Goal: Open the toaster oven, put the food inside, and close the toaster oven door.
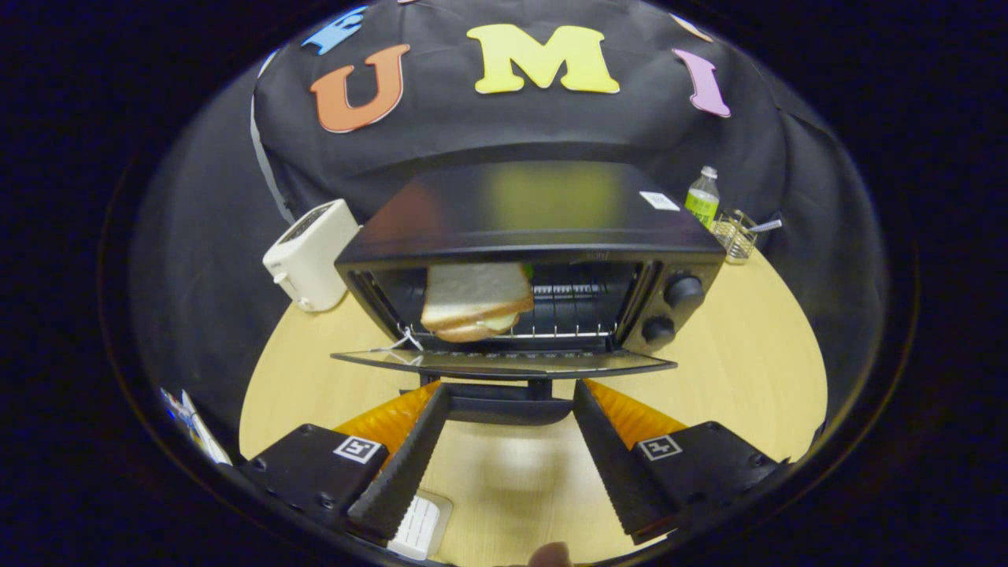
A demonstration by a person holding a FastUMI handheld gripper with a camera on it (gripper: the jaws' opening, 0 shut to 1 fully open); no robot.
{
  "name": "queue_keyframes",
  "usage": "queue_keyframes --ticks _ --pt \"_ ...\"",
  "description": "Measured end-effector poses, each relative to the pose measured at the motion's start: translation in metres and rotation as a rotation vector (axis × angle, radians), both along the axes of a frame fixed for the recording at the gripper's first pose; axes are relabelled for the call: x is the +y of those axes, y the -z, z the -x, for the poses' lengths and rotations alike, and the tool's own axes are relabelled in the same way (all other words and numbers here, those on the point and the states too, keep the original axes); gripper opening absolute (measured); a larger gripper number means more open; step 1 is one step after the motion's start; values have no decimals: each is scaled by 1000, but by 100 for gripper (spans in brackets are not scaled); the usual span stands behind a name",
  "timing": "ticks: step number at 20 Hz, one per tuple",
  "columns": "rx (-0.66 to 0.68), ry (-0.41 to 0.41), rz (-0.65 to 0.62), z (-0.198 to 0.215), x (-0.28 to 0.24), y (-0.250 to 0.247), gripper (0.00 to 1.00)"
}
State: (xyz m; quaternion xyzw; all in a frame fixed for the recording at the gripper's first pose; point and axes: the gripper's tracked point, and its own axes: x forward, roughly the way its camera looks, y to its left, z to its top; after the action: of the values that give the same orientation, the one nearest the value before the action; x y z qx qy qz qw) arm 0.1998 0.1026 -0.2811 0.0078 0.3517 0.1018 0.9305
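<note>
Inside the black toaster oven [543,260], your white-bread sandwich [476,301] sits on the rack; your released gripper [510,409] flanks the handle of the open glass door [504,362], leaving only closing.

- The tool [510,405] is level and points forward, its two fingers spread wide with nothing between them.
- The left finger [405,457] is a long black ribbed pad that slants inward toward its tip, backed by an orange part.
- The right finger [610,457] mirrors it, slanting inward from the other side.
- Each finger base is a black block with a square black-and-white marker on top.
- A fingertip [550,554] shows just below, between the finger bases.
</note>
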Motion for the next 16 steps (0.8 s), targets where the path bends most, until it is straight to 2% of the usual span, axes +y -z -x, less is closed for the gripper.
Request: queue_keyframes --ticks 9,16 --pt "-187 18 -47 -22 4 -104 100" --pt "-368 58 -86 30 -17 -187 100"
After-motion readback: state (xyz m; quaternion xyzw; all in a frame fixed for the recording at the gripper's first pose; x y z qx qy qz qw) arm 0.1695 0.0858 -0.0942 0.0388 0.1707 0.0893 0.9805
